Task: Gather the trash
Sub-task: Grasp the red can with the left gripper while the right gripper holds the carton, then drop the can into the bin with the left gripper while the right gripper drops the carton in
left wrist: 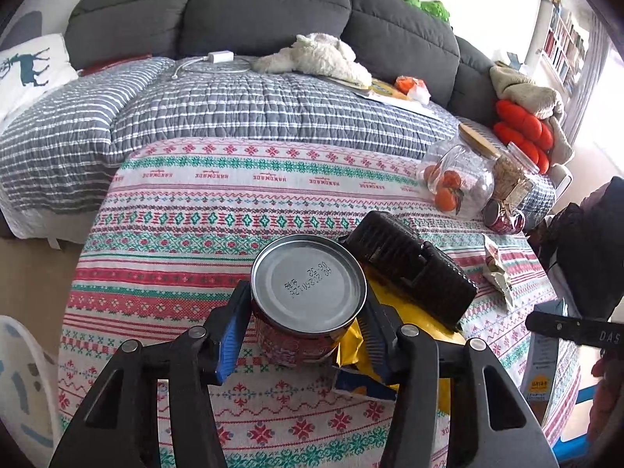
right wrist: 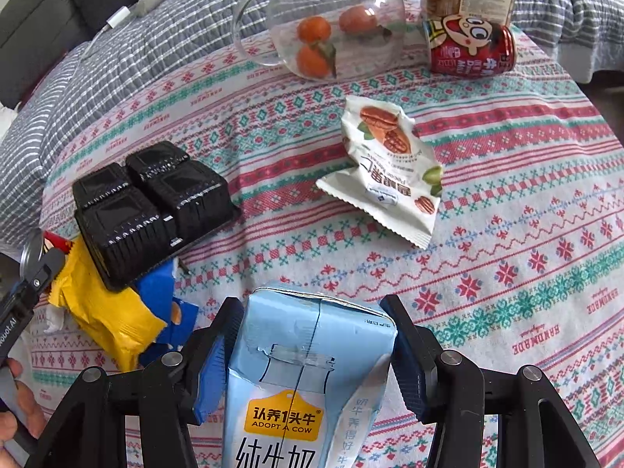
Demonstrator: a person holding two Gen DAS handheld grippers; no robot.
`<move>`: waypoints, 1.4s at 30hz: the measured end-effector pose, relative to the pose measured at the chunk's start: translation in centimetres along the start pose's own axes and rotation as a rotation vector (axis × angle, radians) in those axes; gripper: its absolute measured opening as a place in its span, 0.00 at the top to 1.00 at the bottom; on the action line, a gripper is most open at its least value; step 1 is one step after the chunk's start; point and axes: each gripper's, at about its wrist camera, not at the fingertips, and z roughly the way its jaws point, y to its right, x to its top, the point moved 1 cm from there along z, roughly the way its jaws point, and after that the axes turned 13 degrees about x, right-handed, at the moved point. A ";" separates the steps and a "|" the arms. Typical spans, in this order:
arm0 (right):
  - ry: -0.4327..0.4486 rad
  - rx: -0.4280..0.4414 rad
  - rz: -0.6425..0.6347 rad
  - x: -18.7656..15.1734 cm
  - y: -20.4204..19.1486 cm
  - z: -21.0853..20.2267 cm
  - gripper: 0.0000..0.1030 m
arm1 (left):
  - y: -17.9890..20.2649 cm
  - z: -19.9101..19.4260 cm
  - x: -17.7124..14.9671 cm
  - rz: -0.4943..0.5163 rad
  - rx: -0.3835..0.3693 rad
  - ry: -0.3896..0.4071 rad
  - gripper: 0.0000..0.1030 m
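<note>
Red can [left wrist: 308,304] in L tongs [left wrist: 300,323], milk carton [right wrist: 308,370] in R tongs [right wrist: 308,355]

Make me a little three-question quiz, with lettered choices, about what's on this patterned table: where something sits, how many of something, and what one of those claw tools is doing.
1. Where is the black plastic tray?
A. Inside the glass jar
B. Propped partly on the yellow wrapper
C. On the sofa

2. How many oranges show inside the glass jar?
A. One
B. Three
C. Six

3. What is the right gripper doing?
A. Holding a light blue milk carton
B. Hanging open over bare cloth
C. Gripping the pecan packet

Answers:
1 B: the tray's near edge overlaps the yellow wrapper.
2 B: three orange fruits can be counted through the glass.
3 A: the milk carton sits between its fingers, while the pecan packet lies apart on the tablecloth.
</note>
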 end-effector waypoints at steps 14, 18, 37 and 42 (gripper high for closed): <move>0.100 0.159 -0.116 -0.5 -8.8 -2.1 0.40 | -9.8 -6.2 -0.9 -0.089 0.050 0.010 0.46; 0.088 0.191 -0.169 -1.5 -12.2 -1.0 0.40 | -14.0 -7.7 -1.8 -0.124 0.108 0.004 0.46; -0.018 0.288 -0.304 -6.0 -24.2 7.0 0.40 | -28.6 -8.7 -7.2 -0.224 0.369 -0.131 0.14; -0.031 0.303 -0.314 -7.0 -26.8 8.2 0.40 | -30.6 -9.9 -8.5 -0.241 0.476 -0.201 0.09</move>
